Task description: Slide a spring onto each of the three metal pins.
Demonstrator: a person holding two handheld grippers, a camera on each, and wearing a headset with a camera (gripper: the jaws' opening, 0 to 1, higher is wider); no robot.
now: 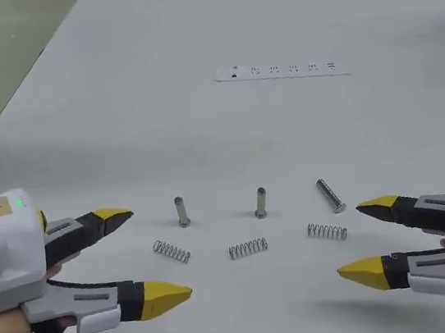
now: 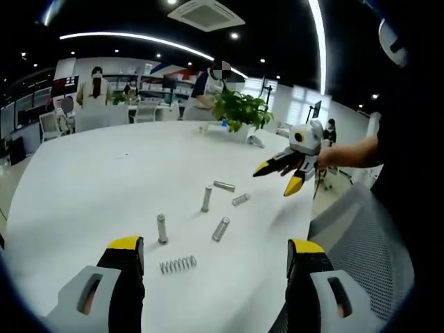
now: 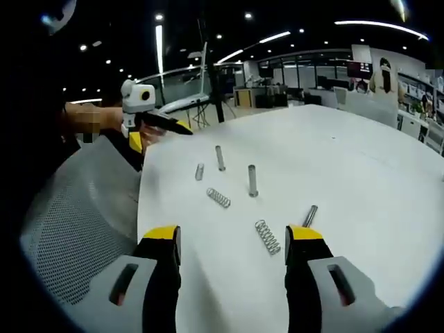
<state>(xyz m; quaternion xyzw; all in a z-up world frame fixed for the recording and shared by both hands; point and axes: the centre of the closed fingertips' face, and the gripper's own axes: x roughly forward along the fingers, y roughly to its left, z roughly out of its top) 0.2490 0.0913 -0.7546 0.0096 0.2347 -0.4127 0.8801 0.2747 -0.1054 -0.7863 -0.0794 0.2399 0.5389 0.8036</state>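
**Both grippers wide open, three springs lie loose before the pins**

You hold the left gripper at the left side of the white table. Its jaws are wide apart and there is nothing between them. Your right gripper is at the right side, also wide open and empty. Between the two grippers, the left pin and the middle pin stand upright, and the right pin lies on its side. Nearer to you, one spring lies flat before each pin: the left spring, the middle spring and the right spring. Each spring is near its pin but apart from it. A white power strip lies farther away, well apart from the pins.
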